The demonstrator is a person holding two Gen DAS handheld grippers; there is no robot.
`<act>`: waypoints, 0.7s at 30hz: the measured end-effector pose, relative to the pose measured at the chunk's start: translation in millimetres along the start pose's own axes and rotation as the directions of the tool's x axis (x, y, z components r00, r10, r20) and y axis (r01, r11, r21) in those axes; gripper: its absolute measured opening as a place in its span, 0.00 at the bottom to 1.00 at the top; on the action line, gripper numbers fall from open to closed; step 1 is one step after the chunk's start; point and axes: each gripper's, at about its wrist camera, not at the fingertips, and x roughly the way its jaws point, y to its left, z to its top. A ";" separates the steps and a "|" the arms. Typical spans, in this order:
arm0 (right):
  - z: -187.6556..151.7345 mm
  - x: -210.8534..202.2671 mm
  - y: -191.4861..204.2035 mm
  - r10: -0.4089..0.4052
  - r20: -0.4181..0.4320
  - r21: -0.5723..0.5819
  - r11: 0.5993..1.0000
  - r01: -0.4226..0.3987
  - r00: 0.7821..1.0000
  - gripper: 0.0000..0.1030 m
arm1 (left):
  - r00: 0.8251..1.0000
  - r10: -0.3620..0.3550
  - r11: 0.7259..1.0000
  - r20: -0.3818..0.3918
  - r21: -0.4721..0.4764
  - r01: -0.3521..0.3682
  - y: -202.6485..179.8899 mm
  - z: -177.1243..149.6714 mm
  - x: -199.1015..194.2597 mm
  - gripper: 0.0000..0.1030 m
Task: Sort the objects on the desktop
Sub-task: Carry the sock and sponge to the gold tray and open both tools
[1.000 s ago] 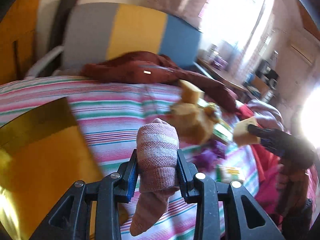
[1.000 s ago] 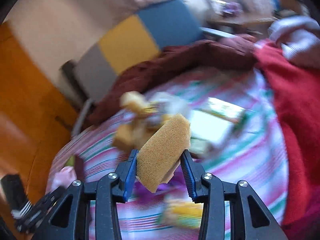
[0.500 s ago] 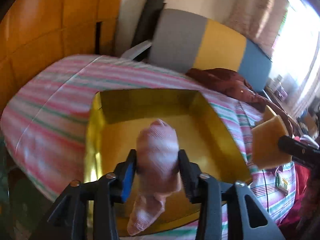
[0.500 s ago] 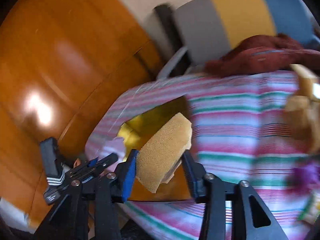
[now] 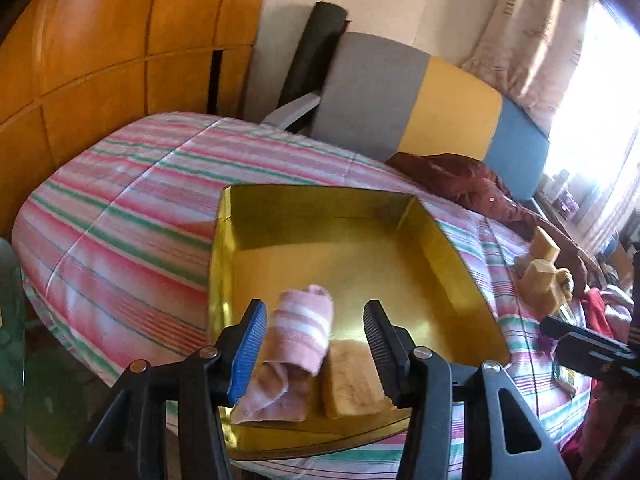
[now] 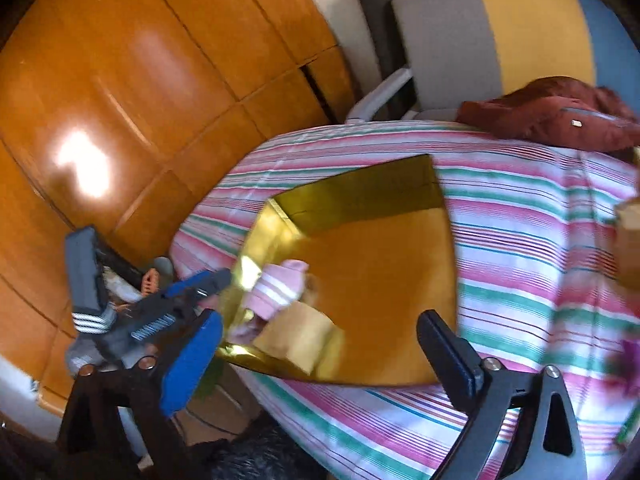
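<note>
Both grippers are hanging over the gold tray, jaws just opening: the left gripper spread beside the pink sock, the right gripper gaping wide, the sponge seemingly resting inside.

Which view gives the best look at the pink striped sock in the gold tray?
The left wrist view: the sock lies sharp and close between the left gripper's open jaws, beside the sponge, at the tray's near edge. The right wrist view shows the sock smaller and blurred, partly behind the sponge.
</note>
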 end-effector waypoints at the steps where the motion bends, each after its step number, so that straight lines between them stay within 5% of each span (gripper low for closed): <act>1: 1.4 -0.9 -3.9 -0.021 0.000 0.009 1.000 0.021 1.000 0.98 | 1.000 -0.016 1.000 0.001 0.011 0.016 -5.0 0.3 -1.8 0.49; 10: -31.8 -48.0 -80.0 -0.243 -0.018 0.127 0.962 0.243 0.970 1.00 | 0.989 -0.137 0.984 -0.061 0.109 0.143 -59.8 -3.4 2.3 0.50; 21: -74.8 -146.0 -187.5 -0.513 -0.054 0.387 0.780 0.491 0.857 1.00 | 0.952 -0.262 0.914 -0.160 0.276 0.298 -146.5 -17.8 9.8 0.50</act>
